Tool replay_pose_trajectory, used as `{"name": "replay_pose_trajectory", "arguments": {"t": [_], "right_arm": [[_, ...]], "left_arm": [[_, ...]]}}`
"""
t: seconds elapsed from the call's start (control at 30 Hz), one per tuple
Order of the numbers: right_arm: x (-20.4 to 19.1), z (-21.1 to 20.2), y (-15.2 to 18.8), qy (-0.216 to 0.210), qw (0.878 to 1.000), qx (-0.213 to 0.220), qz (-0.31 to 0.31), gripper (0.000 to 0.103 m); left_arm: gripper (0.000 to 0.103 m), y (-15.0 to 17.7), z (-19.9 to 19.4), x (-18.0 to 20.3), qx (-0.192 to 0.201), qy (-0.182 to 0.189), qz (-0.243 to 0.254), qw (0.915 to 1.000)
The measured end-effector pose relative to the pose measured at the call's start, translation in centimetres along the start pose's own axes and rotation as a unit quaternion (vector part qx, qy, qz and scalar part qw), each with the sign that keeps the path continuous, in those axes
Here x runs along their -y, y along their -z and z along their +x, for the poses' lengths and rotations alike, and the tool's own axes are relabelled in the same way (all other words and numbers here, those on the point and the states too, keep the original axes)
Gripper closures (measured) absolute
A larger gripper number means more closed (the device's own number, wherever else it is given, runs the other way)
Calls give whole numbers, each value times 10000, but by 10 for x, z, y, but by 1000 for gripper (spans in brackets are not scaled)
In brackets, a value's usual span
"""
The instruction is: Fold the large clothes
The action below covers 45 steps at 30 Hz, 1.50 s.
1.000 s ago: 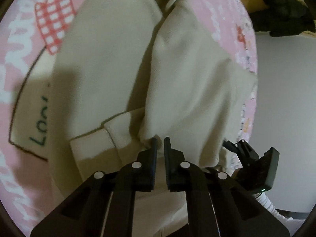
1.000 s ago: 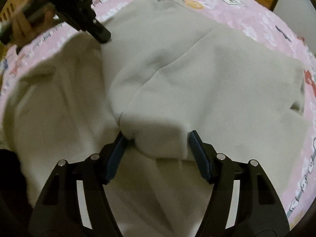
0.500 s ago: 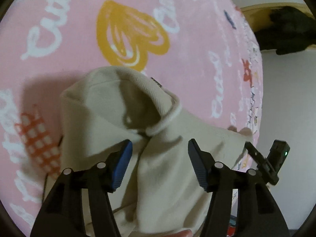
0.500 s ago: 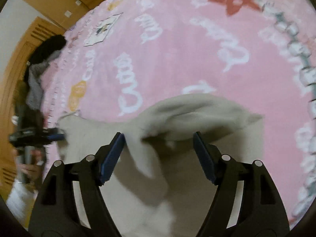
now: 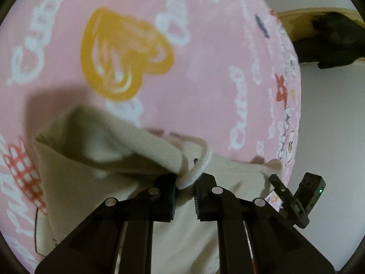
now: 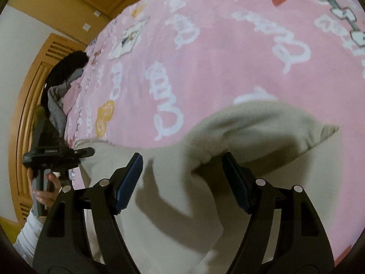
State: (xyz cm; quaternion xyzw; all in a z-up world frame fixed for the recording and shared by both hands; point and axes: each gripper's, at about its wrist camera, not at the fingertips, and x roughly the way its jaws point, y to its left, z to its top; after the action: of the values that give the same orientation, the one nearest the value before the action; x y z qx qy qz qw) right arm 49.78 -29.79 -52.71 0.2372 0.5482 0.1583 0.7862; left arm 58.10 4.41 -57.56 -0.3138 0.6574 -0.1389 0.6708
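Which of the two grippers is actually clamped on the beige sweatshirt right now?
The left gripper: it has just closed, pinching the beige sweatshirt's white ribbed edge. The right gripper stands open, closing, with fabric between.

Both wrist-mounted, angled steeply down, close over the garment on the blanket — shared ground. Right view also catching the left gripper far left.

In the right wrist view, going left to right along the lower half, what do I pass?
Hand holding the left tool → right tool → raised fold of the beige garment.
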Motion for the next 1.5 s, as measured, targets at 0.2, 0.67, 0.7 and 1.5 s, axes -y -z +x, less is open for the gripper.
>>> {"name": "replay_pose_trajectory", "arguments": {"t": [0.2,0.67,0.7,1.5], "right_arm": [[3,14,-16,484,9986,129,-155,89],[31,-2,-25,452,9975,486,251,60],[24,-22,-21,708,9949,711,107,58],[-80,-41,218,1197,9924,232,-189,58]], "left_arm": [[92,-44,3,11,78,-22,43,10000],[92,-87,1,-32,-1158,-25,-306,9928],[91,-81,-12,-27,-1113,-138,-185,9935],[101,148,-27,-39,-616,-609,535,9948]]}}
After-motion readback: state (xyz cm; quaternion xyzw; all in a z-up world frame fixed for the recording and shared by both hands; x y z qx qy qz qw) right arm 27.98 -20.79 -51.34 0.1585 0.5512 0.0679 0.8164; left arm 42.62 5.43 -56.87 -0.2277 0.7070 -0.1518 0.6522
